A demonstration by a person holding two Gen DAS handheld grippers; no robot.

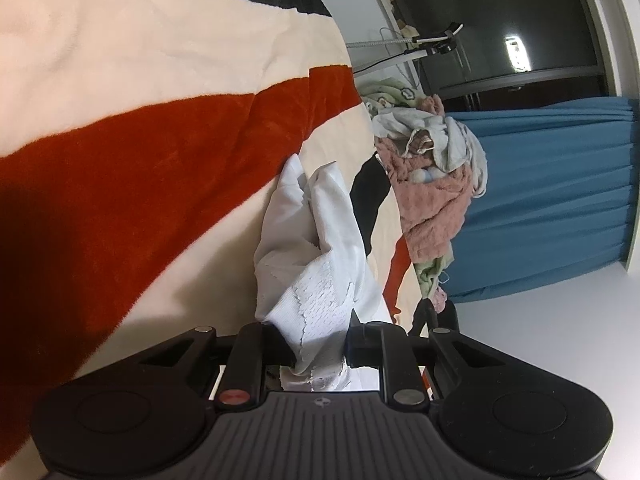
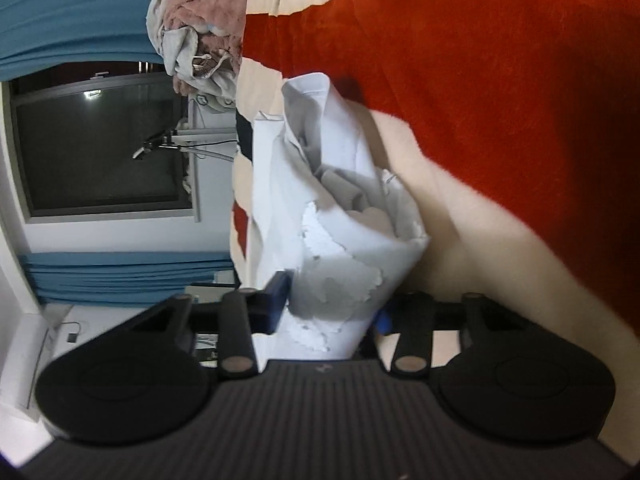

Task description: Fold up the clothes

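Observation:
A white garment (image 1: 308, 248) with a cracked white print hangs bunched over the striped blanket (image 1: 140, 128). My left gripper (image 1: 318, 344) is shut on one part of it, with cloth pinched between the black fingers. In the right wrist view the same white garment (image 2: 332, 208) is crumpled and twisted, and my right gripper (image 2: 332, 312) is shut on another part of it. Both views are rolled sideways. The garment's far end trails on the blanket (image 2: 500, 80).
A pile of unfolded clothes (image 1: 432, 184), pink, grey and green, lies on the blanket beyond the garment; it also shows in the right wrist view (image 2: 200, 32). Blue curtains (image 1: 552, 200), a dark window (image 2: 100, 140) and a clip-on arm (image 1: 420, 40) are behind.

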